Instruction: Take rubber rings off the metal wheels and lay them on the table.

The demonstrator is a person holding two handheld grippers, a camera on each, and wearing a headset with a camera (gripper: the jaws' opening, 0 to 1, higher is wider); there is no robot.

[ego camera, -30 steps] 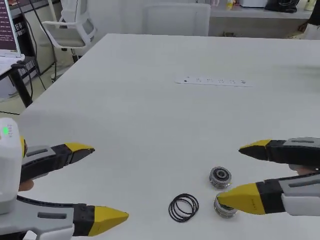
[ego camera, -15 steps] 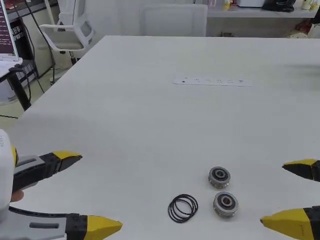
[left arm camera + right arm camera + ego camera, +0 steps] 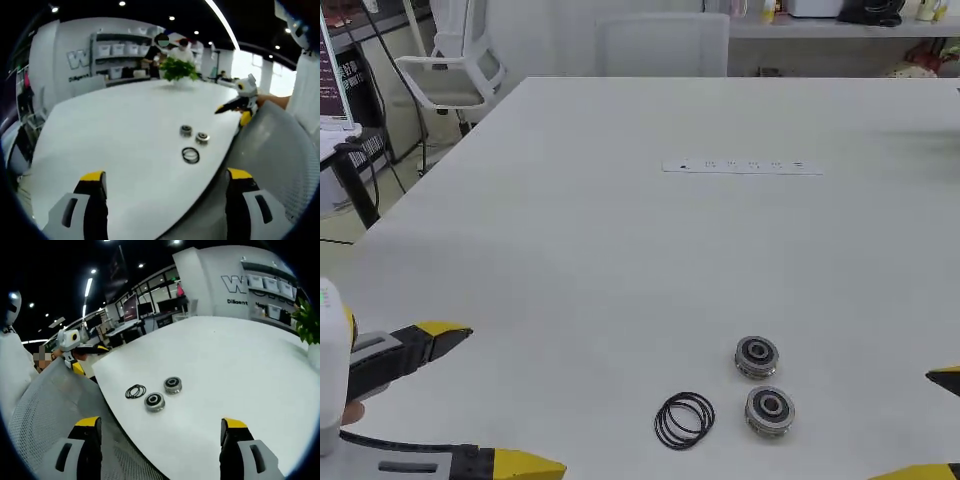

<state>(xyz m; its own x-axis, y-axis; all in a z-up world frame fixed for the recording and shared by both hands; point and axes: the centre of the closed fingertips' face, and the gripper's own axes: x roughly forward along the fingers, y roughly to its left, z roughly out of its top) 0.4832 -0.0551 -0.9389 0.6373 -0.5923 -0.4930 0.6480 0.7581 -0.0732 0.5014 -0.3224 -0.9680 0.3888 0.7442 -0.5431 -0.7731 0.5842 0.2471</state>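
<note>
Head view: two metal wheels point(image 3: 756, 356) sit close together on the white desk point(image 3: 620, 250). The rubber rings point(image 3: 685, 419) lie in a small overlapping pile just left of the nearer wheel, and a power strip point(image 3: 740, 167) lies farther back. The left gripper point(image 3: 485, 398) and right gripper point(image 3: 932, 423) flank them at the desk's near edge.

Left gripper view: its jaws are spread wide and hold nothing. A potted plant point(image 3: 177, 70) stands at the desk's far end.

Right gripper view: its jaws are likewise wide apart and empty. Monitors point(image 3: 131, 307) stand beyond the desk.
</note>
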